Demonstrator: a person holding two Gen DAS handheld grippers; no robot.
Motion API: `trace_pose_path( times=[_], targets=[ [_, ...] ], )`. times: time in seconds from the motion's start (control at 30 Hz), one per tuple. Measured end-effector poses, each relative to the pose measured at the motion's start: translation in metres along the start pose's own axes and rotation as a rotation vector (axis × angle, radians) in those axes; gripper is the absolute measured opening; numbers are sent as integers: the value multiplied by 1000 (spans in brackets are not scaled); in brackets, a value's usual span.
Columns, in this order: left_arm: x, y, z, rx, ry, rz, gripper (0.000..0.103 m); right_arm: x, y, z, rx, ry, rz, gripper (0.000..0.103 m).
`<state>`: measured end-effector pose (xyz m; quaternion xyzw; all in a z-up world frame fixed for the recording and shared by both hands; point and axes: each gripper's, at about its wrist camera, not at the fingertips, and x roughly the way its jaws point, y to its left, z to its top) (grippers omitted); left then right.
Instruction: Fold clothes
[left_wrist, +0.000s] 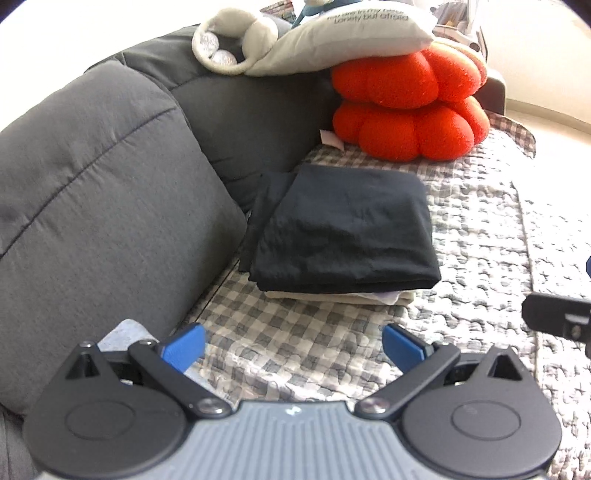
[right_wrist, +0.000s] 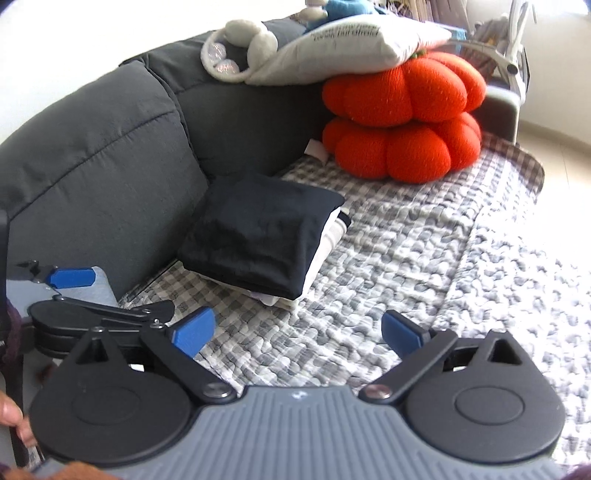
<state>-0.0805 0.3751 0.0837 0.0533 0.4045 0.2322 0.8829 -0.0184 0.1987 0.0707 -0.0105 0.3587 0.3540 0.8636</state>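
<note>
Folded black fabric garment (left_wrist: 343, 229) atop pale stack: directly ahead of left gripper (left_wrist: 293, 345), nearer than right gripper (right_wrist: 299, 332); both spread, empty.

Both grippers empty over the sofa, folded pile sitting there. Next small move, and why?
Probably swing the left gripper left toward the pale cloth lying against the back cushion. Both sets of jaws stand open and hold nothing. The black garment already lies folded on top of lighter folded pieces on the checked cover; the pale cloth looks like the only unfolded item in view. The right gripper is farther from it.
</note>
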Motion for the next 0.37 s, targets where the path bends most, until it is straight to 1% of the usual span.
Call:
trace_pose_path(
  times=[0.23,0.37],
  targets=[
    [-6,-5,0,7,-6,-8,102,-7,-4,2,2,-15,1,99],
    [-7,-7,-1,11,5,-35,102,-9,-7,2,10,-17,-1,99]
  ],
)
